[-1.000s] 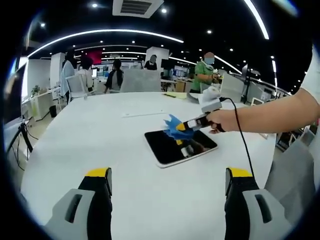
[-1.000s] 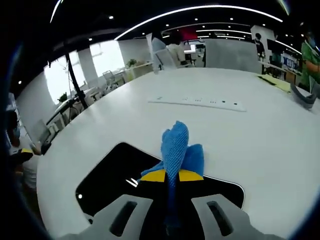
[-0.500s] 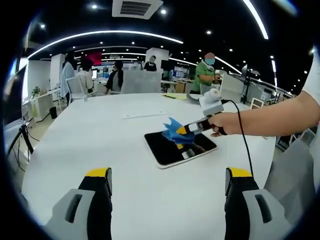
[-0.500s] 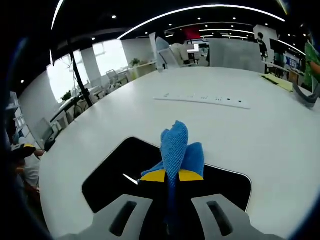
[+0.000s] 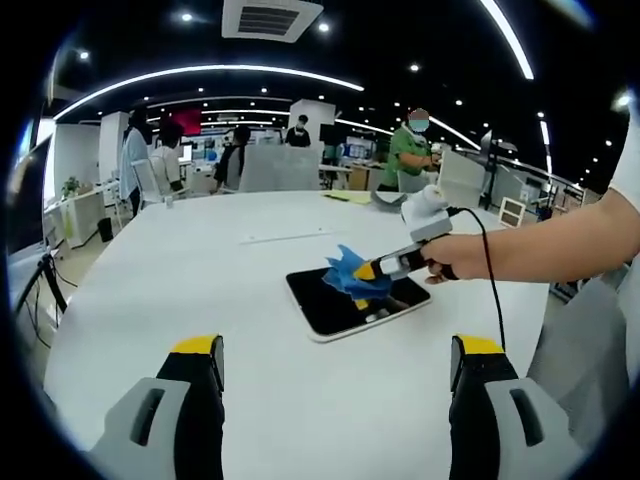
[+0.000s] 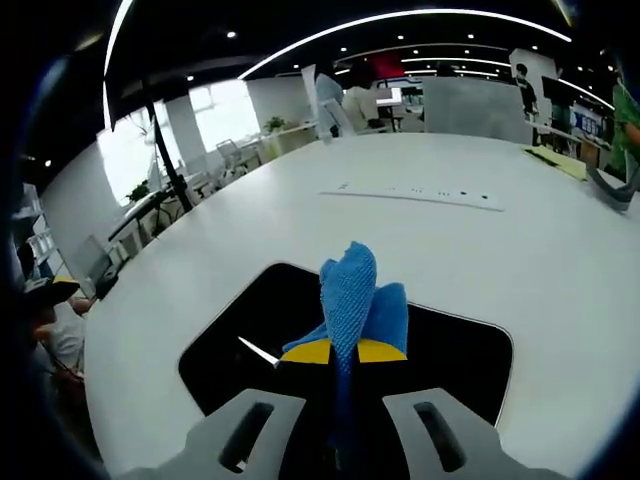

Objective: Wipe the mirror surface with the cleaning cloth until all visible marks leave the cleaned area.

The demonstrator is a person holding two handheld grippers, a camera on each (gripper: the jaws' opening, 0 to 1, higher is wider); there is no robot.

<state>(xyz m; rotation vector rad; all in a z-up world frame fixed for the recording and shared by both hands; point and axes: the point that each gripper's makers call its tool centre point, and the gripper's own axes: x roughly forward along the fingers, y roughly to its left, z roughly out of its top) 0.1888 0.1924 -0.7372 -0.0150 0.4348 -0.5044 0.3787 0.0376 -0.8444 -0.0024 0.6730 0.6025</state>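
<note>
Cloth [image 6: 352,300] clamped in right hand-held gripper [image 6: 344,352], over mirror [image 6: 460,345].

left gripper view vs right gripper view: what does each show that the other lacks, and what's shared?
Left gripper view: the left gripper, open and off the mirror, the hand holding the right gripper, and its cable.
Right gripper view: the white strip lying flat on the table beyond the mirror, seen close, and the right gripper from behind, shut on the blue cloth.
Both: mirror, cloth, white table, office behind.
</note>
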